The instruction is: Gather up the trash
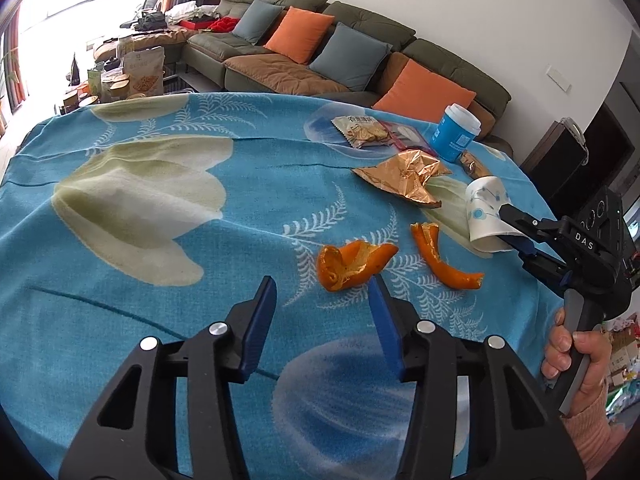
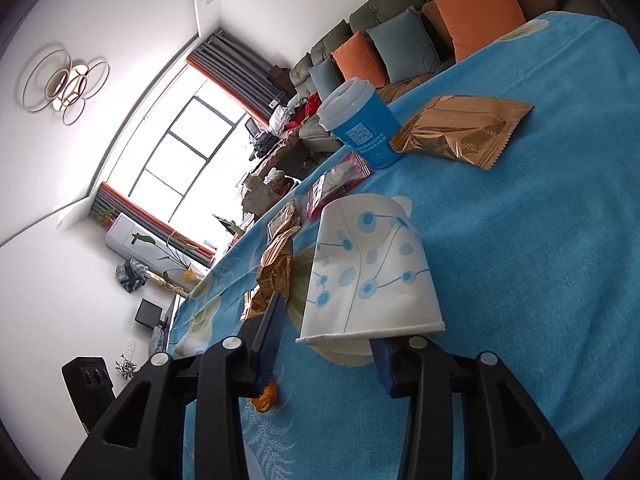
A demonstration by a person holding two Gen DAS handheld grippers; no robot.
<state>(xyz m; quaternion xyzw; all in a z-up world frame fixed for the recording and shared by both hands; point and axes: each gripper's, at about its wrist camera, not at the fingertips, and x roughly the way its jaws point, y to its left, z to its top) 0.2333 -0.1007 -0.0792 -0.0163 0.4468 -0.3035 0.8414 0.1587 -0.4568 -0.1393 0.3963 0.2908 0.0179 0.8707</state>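
Right now the left claw (image 1: 322, 284) hovers low over the surface (image 1: 160, 280), which is draped in a blue cloth with pale flower prints; its blue pads stand apart with nothing between them. Just beyond its right finger lies a curled piece of orange peel (image 1: 352, 264), and a second, longer strip of orange peel (image 1: 444, 260) rests a little further toward the right claw.

The right claw (image 1: 516, 236) comes in from the surface's edge, held by a hand (image 1: 580, 364) on a grey handle. It meets a white paper cup (image 2: 370, 276) with a blue dot pattern, which lies on its side with its open mouth toward the claw. In the right wrist view one finger reaches into the cup's mouth while the other stays outside, clear of the cup wall, so the jaws are apart and not yet pressing on it.

Further along the surface sit a crumpled gold foil wrapper (image 1: 404, 176), a blue lidded cup (image 1: 456, 132) standing upright, a cracker packet (image 1: 362, 130) and a red-edged clear bag (image 1: 404, 136) just beside it. A sofa (image 1: 320, 40) with orange and grey-blue cushions runs behind the surface.
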